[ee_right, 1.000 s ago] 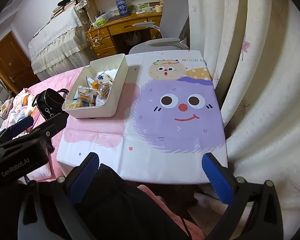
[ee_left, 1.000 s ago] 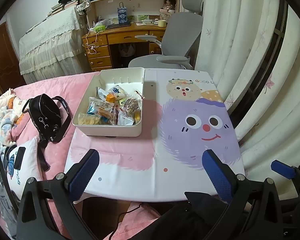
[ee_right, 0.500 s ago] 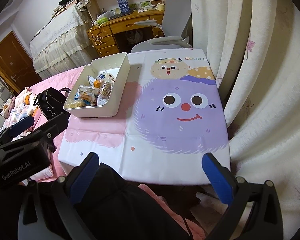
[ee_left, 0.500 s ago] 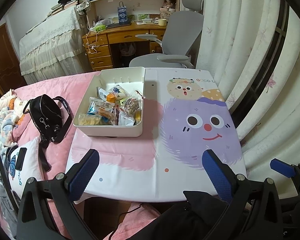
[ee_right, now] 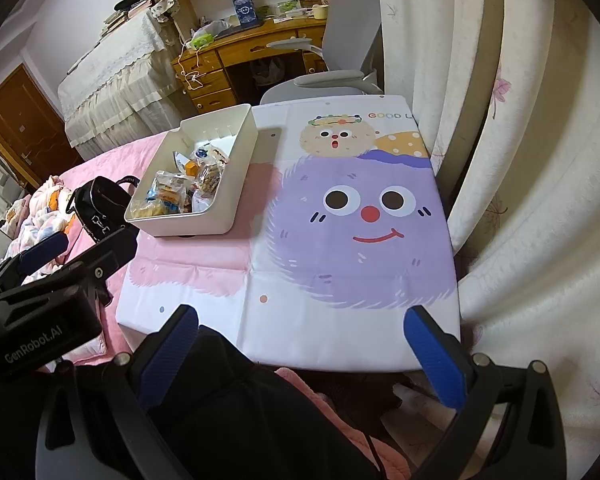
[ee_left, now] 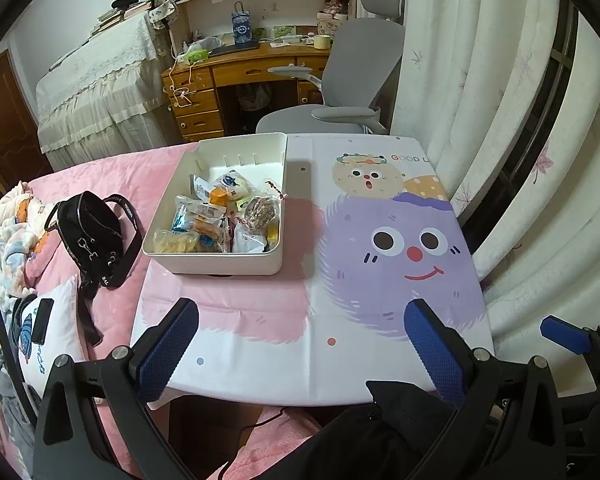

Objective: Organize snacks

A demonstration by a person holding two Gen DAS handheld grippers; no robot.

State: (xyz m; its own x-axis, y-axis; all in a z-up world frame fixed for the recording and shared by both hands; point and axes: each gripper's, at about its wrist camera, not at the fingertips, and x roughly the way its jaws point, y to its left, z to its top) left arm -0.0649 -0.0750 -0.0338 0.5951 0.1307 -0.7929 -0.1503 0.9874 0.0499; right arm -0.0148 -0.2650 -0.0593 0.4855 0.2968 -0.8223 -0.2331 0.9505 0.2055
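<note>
1. While both tools hang low over the near edge of the bench (ee_left: 260, 320), nothing is gripped: the left hand-held gripper (ee_left: 300, 344) stands wide, blue pads far apart, and the right hand-held gripper (ee_right: 304, 348) is just as wide and empty.
2. Snacks (ee_left: 224, 216) sit heaped in the white bin (ee_left: 220, 266), left of centre in the left wrist view, well apart from both tools. Purple cartoon cloth (ee_right: 360, 220) to the right of the bin is bare.
3. Risk: packets lie overlapped and crinkly. A closing pinch likely catches two wrappers at once, or only a loose film corner, and the packet slips out on the lift.
4. Risk: the round cookie pack (ee_left: 262, 212) presses against the bin's right wall. A finger coming down there may strike the rim and shove the bin.
5. Risk: the bin rests near the left edge of the bench, above the pink bed (ee_left: 100, 172) and the black bag (ee_left: 88, 232). A sideways push probably tips it off that side.
6. Risk: the cloth shows fold creases. Dragging anything across may bunch it and pull the bin along.
7. Risk: both tools are close together at the lower frame; reaching at once invites a clash.
</note>
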